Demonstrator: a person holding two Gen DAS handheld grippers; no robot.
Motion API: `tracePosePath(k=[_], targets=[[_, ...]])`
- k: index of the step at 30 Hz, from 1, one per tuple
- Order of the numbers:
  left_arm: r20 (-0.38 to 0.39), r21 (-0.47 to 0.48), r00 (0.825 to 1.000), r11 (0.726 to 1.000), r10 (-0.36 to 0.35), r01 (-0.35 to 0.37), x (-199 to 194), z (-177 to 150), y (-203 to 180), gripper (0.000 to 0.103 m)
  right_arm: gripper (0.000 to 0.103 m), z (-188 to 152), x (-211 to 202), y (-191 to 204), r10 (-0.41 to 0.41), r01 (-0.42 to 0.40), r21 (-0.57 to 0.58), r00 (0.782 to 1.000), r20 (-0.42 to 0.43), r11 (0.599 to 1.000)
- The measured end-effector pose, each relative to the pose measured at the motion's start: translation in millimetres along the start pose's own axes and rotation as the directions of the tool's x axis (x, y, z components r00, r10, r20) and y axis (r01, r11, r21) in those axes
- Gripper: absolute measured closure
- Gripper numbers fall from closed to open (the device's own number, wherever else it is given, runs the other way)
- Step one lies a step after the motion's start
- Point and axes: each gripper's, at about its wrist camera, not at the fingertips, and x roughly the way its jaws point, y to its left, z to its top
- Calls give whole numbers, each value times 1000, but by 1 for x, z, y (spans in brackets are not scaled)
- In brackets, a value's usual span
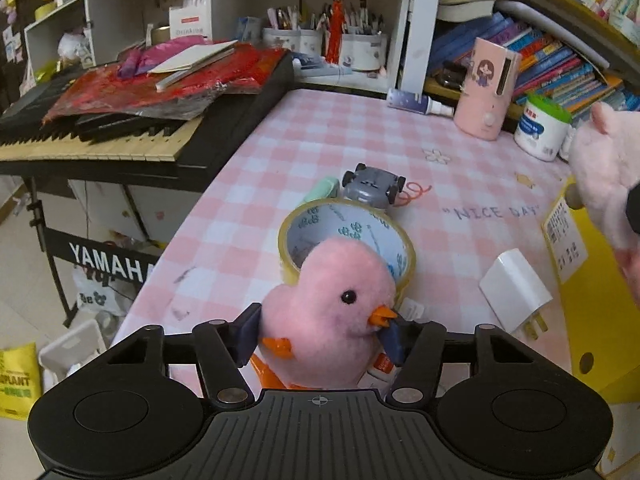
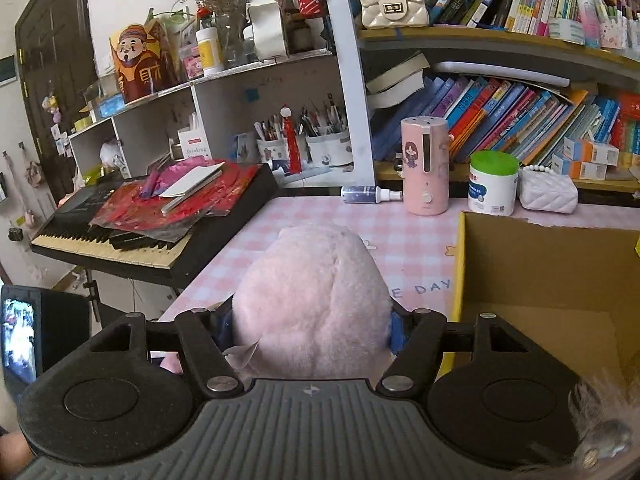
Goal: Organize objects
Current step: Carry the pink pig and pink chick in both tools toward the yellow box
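Pink-checked bench: left gripper clamped a chick toy; right gripper clamped a pink plush; only its view showed the cardboard box interior.

The right gripper is clamped on a round pale-pink plush toy, with the blue fingers pressing into its fur on both sides. The toy is held above the pink-and-white checked worktop, just left of an open brown cardboard box with a yellow edge. Behind stand a pink cylindrical humidifier and a white green-lidded tub; a black keyboard sits at left.
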Motion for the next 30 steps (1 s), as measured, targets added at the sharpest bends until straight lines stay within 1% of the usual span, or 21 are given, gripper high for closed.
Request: tracePosePath(k=[5,9,12,15,19,25,30], targets=[[81,-47,996,999,-24,28,-38,1,11,44,38,-4,-13,1,-13,13,-4,1000,9,1000],[146,-88,987,993,-62,75,-78,-1,20,44,38,-10,-28,3,-31,31,-11,999,11,999],[172,-100,981,989,-90,109,-104,-11,24,44,38,-19,-43,5,-43,43,-17,999,2,999],[151,-81,980,987,-129,142,-121,-26,22,44,37,-29,-57,7,-53,53,3,998,-14,999],[122,-60,980,984,-158,166,-138,-52,20,44,37,-46,-75,9,-85,87,51,995,-44,995],[101,-32,975,979,-199,203,-165,-86,18,44,37,-80,-108,23,-120,125,49,988,-95,991],[85,3,969,972,-234,234,-182,-106,12,44,37,-104,-140,29,-162,170,62,980,-113,984]])
